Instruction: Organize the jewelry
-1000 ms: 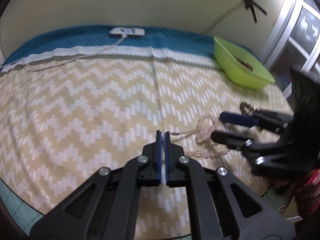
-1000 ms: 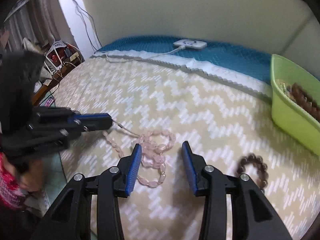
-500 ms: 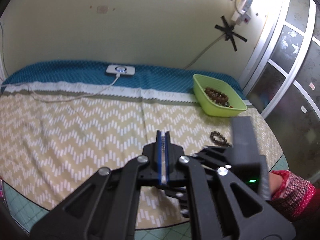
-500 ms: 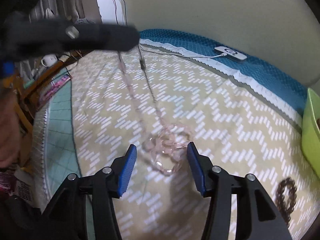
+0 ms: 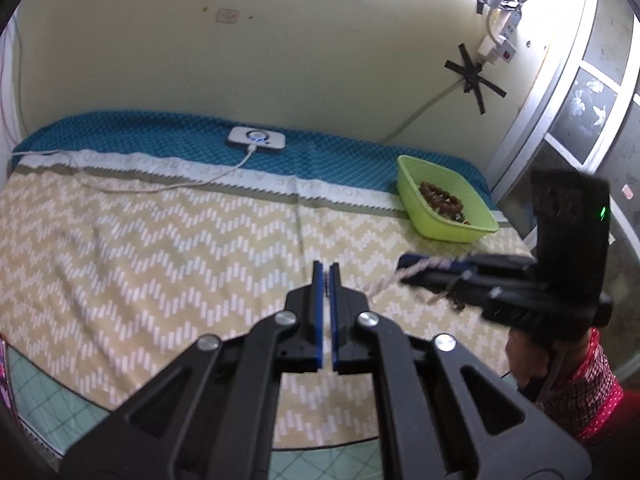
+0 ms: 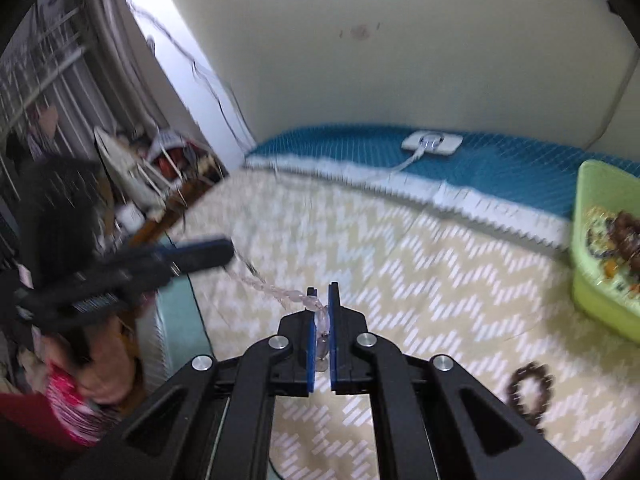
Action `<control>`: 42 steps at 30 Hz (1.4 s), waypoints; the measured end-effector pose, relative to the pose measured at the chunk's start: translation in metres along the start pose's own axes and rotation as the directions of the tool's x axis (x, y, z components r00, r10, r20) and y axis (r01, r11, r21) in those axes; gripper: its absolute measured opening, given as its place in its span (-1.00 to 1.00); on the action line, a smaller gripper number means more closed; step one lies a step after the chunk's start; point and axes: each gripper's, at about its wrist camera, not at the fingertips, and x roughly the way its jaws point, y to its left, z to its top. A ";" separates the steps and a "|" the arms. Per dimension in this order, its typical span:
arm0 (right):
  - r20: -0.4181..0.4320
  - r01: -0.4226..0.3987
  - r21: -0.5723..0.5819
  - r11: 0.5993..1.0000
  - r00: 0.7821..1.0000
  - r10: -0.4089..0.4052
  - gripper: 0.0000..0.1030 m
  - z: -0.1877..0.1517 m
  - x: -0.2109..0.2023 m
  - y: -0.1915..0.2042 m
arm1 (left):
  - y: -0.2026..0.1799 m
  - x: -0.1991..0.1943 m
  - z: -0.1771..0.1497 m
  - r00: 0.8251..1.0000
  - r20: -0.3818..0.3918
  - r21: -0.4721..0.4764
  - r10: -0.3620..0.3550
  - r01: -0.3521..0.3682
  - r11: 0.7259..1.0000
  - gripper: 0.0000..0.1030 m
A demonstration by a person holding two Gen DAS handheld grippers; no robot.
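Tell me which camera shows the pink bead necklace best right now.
The right wrist view: the pink bead necklace runs clearly from the left gripper into the right gripper, which is shut on its beads. The left wrist view shows only a blurred stretch reaching the right gripper.

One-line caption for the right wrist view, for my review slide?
Right gripper shut on a pink bead necklace stretched to the left gripper, above the chevron bedspread near a green basket.
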 end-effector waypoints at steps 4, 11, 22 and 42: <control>0.065 0.020 -0.019 1.000 0.998 -0.018 -1.00 0.029 -0.039 0.001 | -0.029 -0.002 0.034 0.999 0.033 0.068 -0.023 0.021 0.997 -0.95; 0.184 0.168 -0.008 0.986 0.969 -0.164 -1.00 0.081 -0.109 -0.024 | -0.095 0.034 0.118 0.995 0.024 0.171 -0.092 0.087 0.982 -0.95; 0.122 0.378 0.076 0.923 0.915 -0.385 -1.00 0.109 -0.147 -0.113 | -0.174 0.141 0.168 0.987 -0.075 0.190 -0.144 0.156 0.969 -0.95; 0.204 0.337 0.182 0.924 0.906 -0.371 -0.73 0.014 -0.135 -0.127 | -0.121 0.140 0.089 0.997 -0.079 0.140 -0.012 0.022 0.990 -0.27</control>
